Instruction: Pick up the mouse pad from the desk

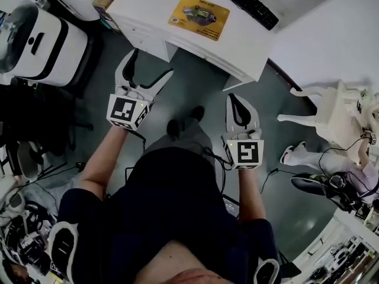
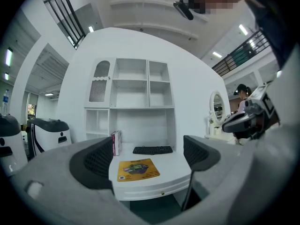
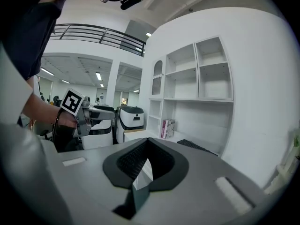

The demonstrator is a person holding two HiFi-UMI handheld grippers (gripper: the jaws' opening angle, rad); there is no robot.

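A yellow mouse pad (image 1: 199, 16) with a printed picture lies flat on the white desk (image 1: 237, 46), left of a black keyboard (image 1: 246, 4). In the left gripper view the mouse pad (image 2: 138, 169) shows between the jaws, far ahead. My left gripper (image 1: 147, 70) is open and held in the air short of the desk's front edge. My right gripper (image 1: 238, 106) is shut with nothing in it, lower and to the right, also off the desk.
Books (image 2: 116, 143) stand at the desk's back left under white shelves (image 2: 131, 95). White machines (image 1: 41, 37) stand to the left. A white dressing table (image 1: 340, 111) and a person's legs (image 1: 302, 152) are at the right. Cables and clutter cover the floor's lower left.
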